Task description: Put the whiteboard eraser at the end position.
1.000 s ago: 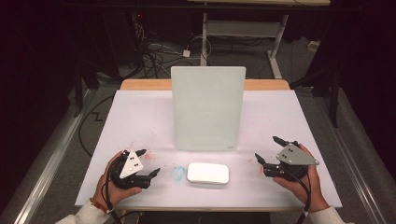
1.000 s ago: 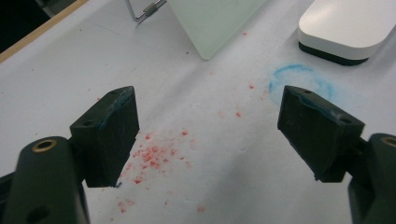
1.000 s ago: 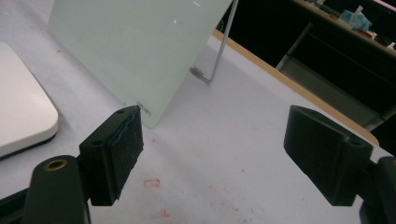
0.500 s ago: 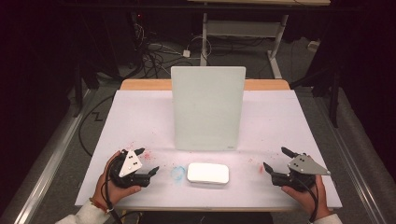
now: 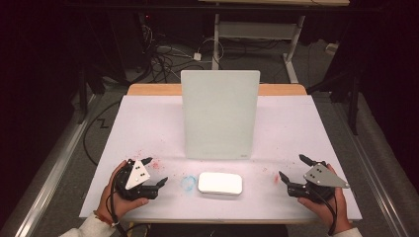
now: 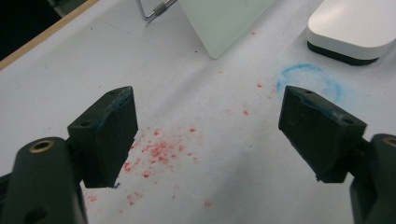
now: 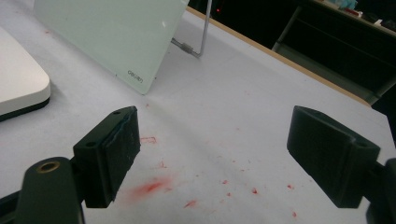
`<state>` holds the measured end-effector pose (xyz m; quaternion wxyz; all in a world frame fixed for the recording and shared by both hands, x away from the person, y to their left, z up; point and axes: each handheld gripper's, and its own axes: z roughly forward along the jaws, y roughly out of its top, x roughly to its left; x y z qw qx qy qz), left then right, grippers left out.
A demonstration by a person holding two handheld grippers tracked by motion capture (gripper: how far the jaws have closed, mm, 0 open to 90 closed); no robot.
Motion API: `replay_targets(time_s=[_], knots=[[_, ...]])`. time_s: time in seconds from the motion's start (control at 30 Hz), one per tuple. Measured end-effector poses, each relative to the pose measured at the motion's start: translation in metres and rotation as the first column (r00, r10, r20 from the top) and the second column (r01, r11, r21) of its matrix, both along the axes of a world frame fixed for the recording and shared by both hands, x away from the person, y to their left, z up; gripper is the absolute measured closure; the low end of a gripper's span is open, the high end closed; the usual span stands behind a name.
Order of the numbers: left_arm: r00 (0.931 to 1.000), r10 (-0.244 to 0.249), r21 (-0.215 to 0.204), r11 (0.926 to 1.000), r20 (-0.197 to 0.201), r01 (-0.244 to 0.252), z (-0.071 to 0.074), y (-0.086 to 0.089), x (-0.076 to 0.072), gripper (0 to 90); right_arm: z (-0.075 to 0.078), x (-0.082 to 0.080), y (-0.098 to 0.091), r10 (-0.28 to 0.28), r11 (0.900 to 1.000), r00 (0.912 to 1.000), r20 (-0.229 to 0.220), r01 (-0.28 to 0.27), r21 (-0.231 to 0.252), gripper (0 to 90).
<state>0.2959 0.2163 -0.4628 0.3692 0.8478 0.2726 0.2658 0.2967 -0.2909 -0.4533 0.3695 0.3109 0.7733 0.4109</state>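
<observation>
- Table (image 5: 148,123): a white surface with a wooden strip along the far edge. It carries every item listed below.
- Board (image 5: 220,114): a pale green-white panel standing near the table centre, propped on a thin metal stand (image 7: 201,35) behind it. The panel leans back slightly. A small printed mark sits at its lower right corner in the right gripper view.
- White case (image 5: 220,183): a flat, rounded-corner slab with a dark underside, lying just in front of the board, between the two grippers and apart from both. In the left gripper view it lies ahead and to the right of the jaws; in the right gripper view its corner enters at the left edge.
- Left gripper (image 5: 154,172): held in the left hand (image 5: 112,197) at the near left of the table, low over the surface. The jaws stand wide apart with nothing between them.
- Right gripper (image 5: 292,168): held in the right hand (image 5: 326,207) at the near right, well apart from the case. The jaws are spread wide and grip nothing.
- Blue ring (image 5: 188,182): a faint chalky circle on the table, just left of the case.
- Red specks (image 6: 161,149): scattered below the left jaws; a red smear (image 7: 152,186) lies below the right jaws.
</observation>
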Motion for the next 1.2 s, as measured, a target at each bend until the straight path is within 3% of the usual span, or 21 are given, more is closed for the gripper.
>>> replay_targets(time_s=[1.2], knots=[[0.9997, 0.022, -0.008, 0.9997, -0.008, -0.022, -0.0003, -0.0017, 0.0063, 18.8, -0.0014, 0.0027, -0.0028, -0.006, 0.9999, 1.0000, 0.001, 0.006, -0.011, 17.5]])
